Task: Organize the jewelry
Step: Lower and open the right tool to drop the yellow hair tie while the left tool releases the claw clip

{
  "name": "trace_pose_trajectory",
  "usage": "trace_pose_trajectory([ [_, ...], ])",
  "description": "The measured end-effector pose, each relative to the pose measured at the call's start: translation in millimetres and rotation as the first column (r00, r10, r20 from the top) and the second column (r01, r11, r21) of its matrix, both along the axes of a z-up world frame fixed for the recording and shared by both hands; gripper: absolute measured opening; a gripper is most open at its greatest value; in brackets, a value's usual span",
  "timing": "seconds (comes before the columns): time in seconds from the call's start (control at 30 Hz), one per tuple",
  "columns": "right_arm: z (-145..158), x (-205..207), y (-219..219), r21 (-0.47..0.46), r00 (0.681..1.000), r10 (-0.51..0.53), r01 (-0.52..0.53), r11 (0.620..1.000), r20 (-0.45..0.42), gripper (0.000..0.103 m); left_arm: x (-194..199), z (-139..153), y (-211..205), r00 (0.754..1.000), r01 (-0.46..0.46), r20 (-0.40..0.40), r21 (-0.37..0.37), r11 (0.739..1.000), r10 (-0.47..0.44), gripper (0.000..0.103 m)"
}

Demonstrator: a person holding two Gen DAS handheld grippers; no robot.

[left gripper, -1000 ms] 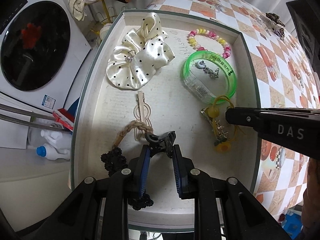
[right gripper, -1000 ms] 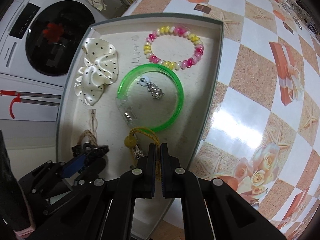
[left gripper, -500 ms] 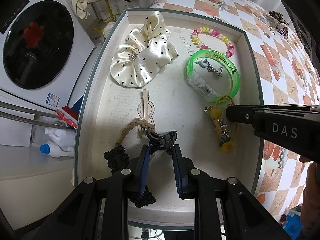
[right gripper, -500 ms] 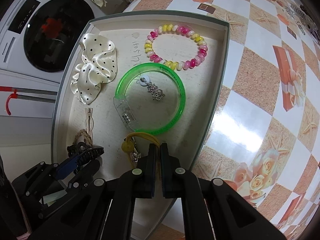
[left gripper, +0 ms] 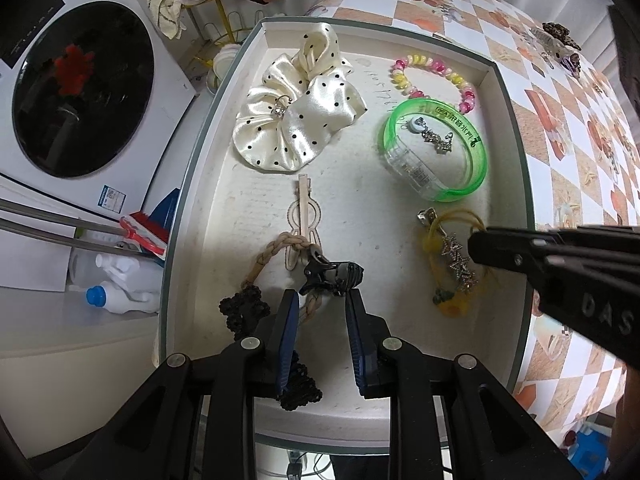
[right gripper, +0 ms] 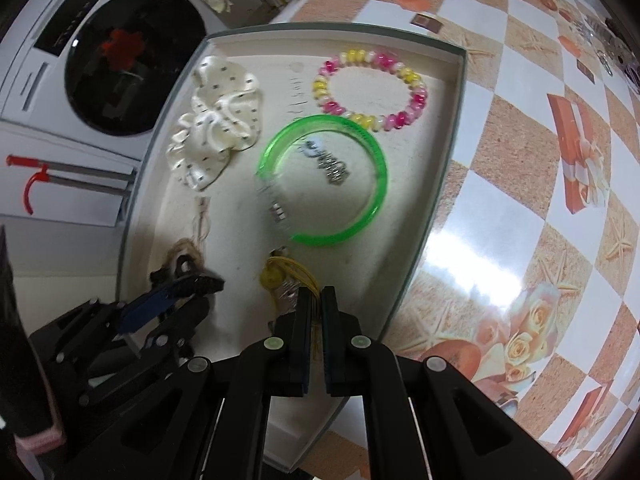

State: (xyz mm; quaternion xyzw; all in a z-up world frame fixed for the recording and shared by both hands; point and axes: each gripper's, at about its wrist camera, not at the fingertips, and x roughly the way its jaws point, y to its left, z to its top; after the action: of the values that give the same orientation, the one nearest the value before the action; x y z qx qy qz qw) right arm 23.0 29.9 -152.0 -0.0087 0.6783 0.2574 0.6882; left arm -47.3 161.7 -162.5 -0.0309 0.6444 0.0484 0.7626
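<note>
A white tray [left gripper: 516, 128] holds the jewelry. My left gripper [left gripper: 322, 296] points straight down over the tray's near part, shut on a black claw clip [left gripper: 332, 274]. Under it lie a braided tan band [left gripper: 276, 248] and a black beaded scrunchie [left gripper: 244, 312]. My right gripper [right gripper: 316, 291] is shut, with strands of the yellow hair tie [right gripper: 276, 276] pinched between its fingers. A star-shaped rhinestone clip [left gripper: 458, 260] lies on that tie. Further back are a green bangle [left gripper: 476, 176], a pink-and-yellow bead bracelet [left gripper: 436, 68], a cream dotted scrunchie [left gripper: 296, 120] and a beige hair clip [left gripper: 305, 204].
The tray sits at the left edge of a table with a checked cloth [right gripper: 520, 208]. Leopard-print clips [left gripper: 556, 40] lie far back on it. Beside and below the table stand a washing machine [left gripper: 80, 92] and a white bottle [left gripper: 120, 292].
The yellow tie's loop has stretched sideways toward the right gripper's tip. The left gripper keeps the black clip in about the same spot.
</note>
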Motion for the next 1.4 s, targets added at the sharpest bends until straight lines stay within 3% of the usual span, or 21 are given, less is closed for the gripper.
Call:
trace_pose_trajectory([
  [0.53,-21,-39,14,-0.027,0.996,0.021,-0.024,0.999,-0.092,0.007,-5,-3,1,1.0,0.001,-0.014,0.01,1.0,0.0,0.03],
  [0.57,-19,-39,14,-0.029,0.996,0.023,-0.026,0.999,-0.082,0.012,-6,-3,1,1.0,0.001,-0.015,0.009,1.0,0.0,0.03],
  [0.6,-16,-43,13,-0.027,0.997,0.024,-0.026,0.999,-0.073,0.027,-6,-2,1,1.0,0.0,-0.015,0.009,1.0,0.0,0.03],
  [0.67,-9,-43,12,-0.009,0.998,0.022,-0.022,1.0,-0.053,0.04,-6,-1,2,1.0,-0.005,-0.015,0.008,1.0,0.005,0.03],
  [0.73,-2,-41,13,-0.02,0.999,0.016,-0.016,1.0,-0.028,0.044,-5,-1,4,1.0,-0.01,-0.013,0.008,1.0,0.01,0.03],
  [0.87,11,-38,6,-0.01,1.0,-0.023,0.023,1.0,-0.005,0.063,-5,2,7,1.0,-0.013,-0.007,0.012,1.0,0.013,0.03],
  [0.97,23,-36,0,0.003,0.998,-0.053,0.053,0.999,0.014,0.071,-6,4,9,1.0,-0.013,-0.005,0.007,1.0,0.013,0.03],
  [1.0,27,-35,-3,0.004,0.998,-0.062,0.062,0.998,0.022,0.073,-6,5,10,1.0,-0.014,-0.006,0.001,1.0,0.014,0.032],
  [1.07,34,-33,-11,0.01,0.996,-0.087,0.087,0.996,0.03,0.073,-8,8,10,1.0,-0.022,-0.003,0.006,1.0,0.022,0.103],
  [1.13,39,-29,-19,0.014,0.994,-0.107,0.106,0.994,0.029,0.073,-11,17,8,0.999,-0.025,0.041,0.031,0.999,0.024,0.103],
  [1.4,52,-24,-41,-0.007,0.988,-0.154,0.155,0.988,0.025,0.081,-18,30,-1,0.999,-0.013,0.034,0.013,1.0,0.013,0.103],
])
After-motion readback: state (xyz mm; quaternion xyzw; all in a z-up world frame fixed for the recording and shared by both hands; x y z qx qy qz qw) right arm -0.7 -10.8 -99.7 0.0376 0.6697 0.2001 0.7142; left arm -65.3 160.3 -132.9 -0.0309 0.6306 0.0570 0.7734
